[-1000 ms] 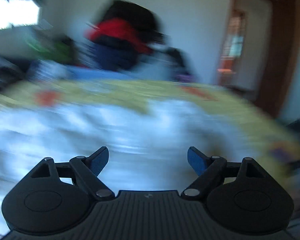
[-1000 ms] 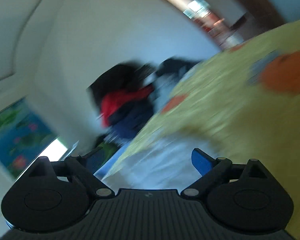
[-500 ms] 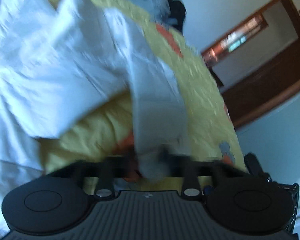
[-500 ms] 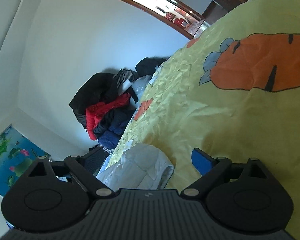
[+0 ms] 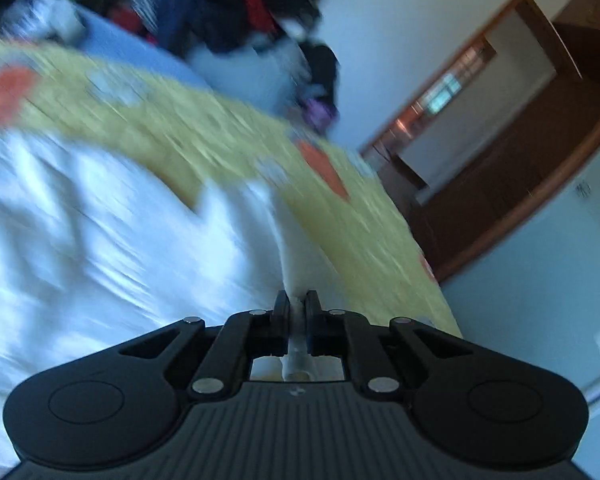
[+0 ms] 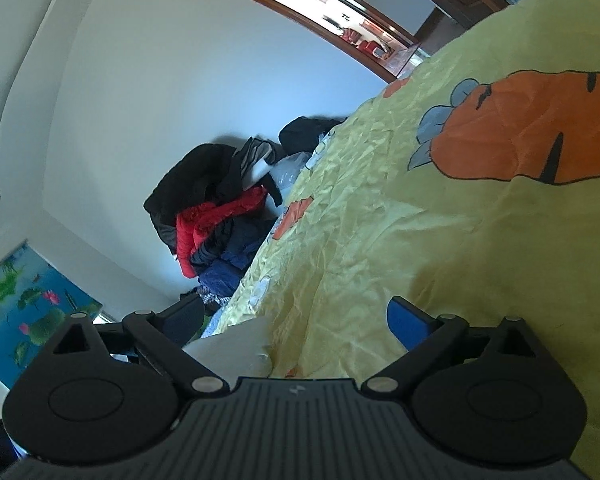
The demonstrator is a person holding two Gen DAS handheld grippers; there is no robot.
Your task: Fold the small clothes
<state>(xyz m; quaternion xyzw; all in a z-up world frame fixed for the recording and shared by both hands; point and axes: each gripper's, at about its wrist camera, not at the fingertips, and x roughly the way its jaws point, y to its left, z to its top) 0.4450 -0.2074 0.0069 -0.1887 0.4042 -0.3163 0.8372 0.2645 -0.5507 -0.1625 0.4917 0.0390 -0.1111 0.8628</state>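
A white garment (image 5: pixel 100 248) lies spread on the yellow carrot-print bedsheet (image 5: pixel 228 148), blurred by motion. My left gripper (image 5: pixel 297 303) is shut on a strip of the white garment, which runs up from between its jaws. My right gripper (image 6: pixel 296 320) is open and empty, low over the sheet (image 6: pixel 380 248). A small part of the white garment (image 6: pixel 236 348) shows near its left finger.
A pile of dark, red and blue clothes (image 6: pixel 220 208) is heaped at the far end of the bed against the wall. A wooden door frame (image 5: pixel 500 152) stands beyond the bed's right side. The bed edge (image 5: pixel 440 280) drops off at right.
My left gripper has gone from open over the garment to shut on a strip of it, and has swung with the cloth. My right gripper has stayed open, settling low over the sheet.
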